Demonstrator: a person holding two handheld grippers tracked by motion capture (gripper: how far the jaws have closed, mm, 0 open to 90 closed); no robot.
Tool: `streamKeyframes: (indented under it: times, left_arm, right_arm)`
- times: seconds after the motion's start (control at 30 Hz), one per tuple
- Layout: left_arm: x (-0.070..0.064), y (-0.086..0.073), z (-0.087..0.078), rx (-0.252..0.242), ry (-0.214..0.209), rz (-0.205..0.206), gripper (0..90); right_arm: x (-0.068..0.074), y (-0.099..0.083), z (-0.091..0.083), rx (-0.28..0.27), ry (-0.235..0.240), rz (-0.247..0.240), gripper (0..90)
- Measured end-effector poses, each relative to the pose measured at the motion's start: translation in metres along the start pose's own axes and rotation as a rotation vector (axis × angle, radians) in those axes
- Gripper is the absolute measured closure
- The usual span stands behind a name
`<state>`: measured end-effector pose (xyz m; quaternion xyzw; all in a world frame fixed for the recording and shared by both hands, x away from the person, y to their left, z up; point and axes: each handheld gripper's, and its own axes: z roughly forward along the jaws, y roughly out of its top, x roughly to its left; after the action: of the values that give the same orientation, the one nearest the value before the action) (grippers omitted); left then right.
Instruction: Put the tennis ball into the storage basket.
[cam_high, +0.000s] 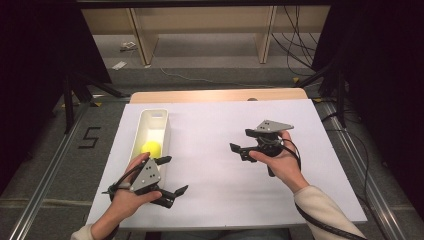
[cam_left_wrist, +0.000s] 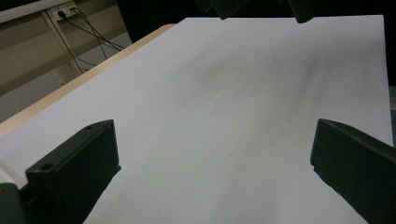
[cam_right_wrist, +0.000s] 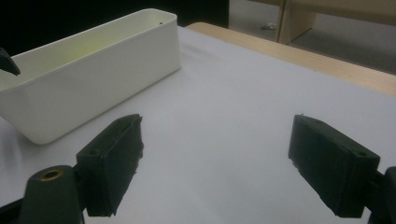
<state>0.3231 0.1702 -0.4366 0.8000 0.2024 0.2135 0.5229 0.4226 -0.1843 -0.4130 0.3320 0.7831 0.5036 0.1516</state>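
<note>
One yellow ball (cam_high: 151, 147) is lying inside the single white bin (cam_high: 165, 131), likely dropped there for keeping. Both grippers are hovering empty over the white surface (cam_high: 215, 125), jaws spread wide: the left gripper (cam_high: 172, 176) just beside the bin, the right gripper (cam_high: 239, 141) well apart.

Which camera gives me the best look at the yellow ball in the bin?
The high view: the yellow ball lies in plain sight inside the white bin. The right gripper view shows the bin's outer wall and a yellowish glow inside. The left gripper view faces bare table.
</note>
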Motion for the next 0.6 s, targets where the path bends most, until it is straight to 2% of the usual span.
streamKeyframes:
  times: [0.6]
  left_arm:
    - [0.001, 0.001, -0.002, -0.012, 0.013, -0.005, 0.5]
  right_arm:
    - [-0.013, -0.022, -0.033, 0.006, -0.058, 0.025, 18.1]
